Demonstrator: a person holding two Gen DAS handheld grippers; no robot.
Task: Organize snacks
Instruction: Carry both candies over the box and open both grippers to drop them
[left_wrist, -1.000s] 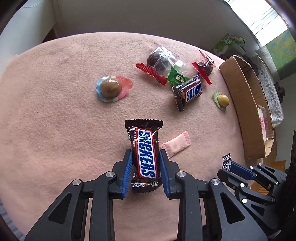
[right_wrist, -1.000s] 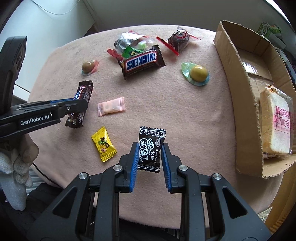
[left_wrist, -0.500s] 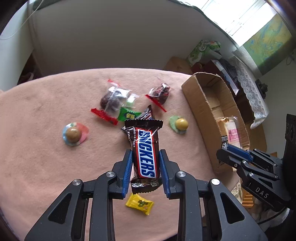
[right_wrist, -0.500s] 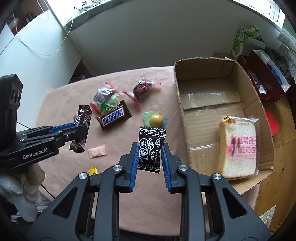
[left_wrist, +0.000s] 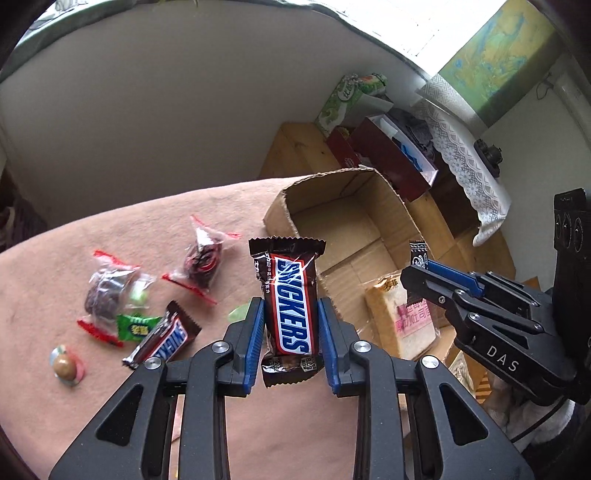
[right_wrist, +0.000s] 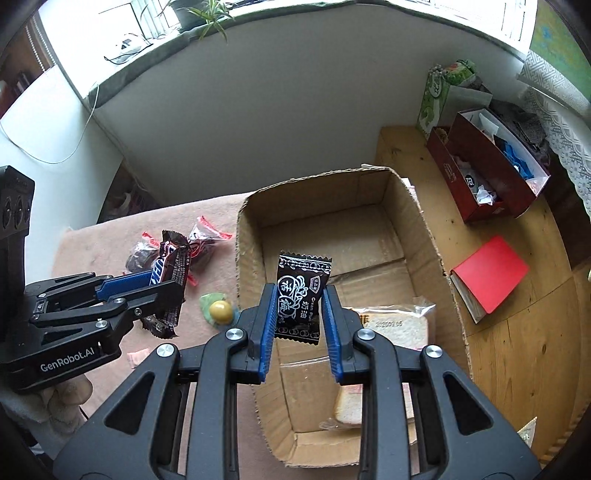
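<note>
My left gripper (left_wrist: 290, 325) is shut on a Snickers bar (left_wrist: 290, 302) and holds it in the air beside the near left wall of the cardboard box (left_wrist: 332, 192). My right gripper (right_wrist: 299, 310) is shut on a black candy packet (right_wrist: 301, 295) and holds it above the open cardboard box (right_wrist: 332, 236). A wrapped slice of bread (right_wrist: 391, 328) lies in the box. On the pink tablecloth (left_wrist: 55, 258) lie a second Snickers bar (left_wrist: 164, 341), two dark plums in clear wrappers (left_wrist: 201, 260), a green candy (left_wrist: 136, 326) and a round brown candy (left_wrist: 64, 365).
A green-wrapped round candy (right_wrist: 219, 310) lies by the box's left wall. A dark red box (right_wrist: 487, 166), a green carton (right_wrist: 439, 92) and a red booklet (right_wrist: 491, 273) sit on the wooden surface to the right. A wall rises behind the table.
Both grippers have lifted and moved right toward the cardboard box with their snacks held. The right gripper now hangs over the box's inside; the left is at its left wall.
</note>
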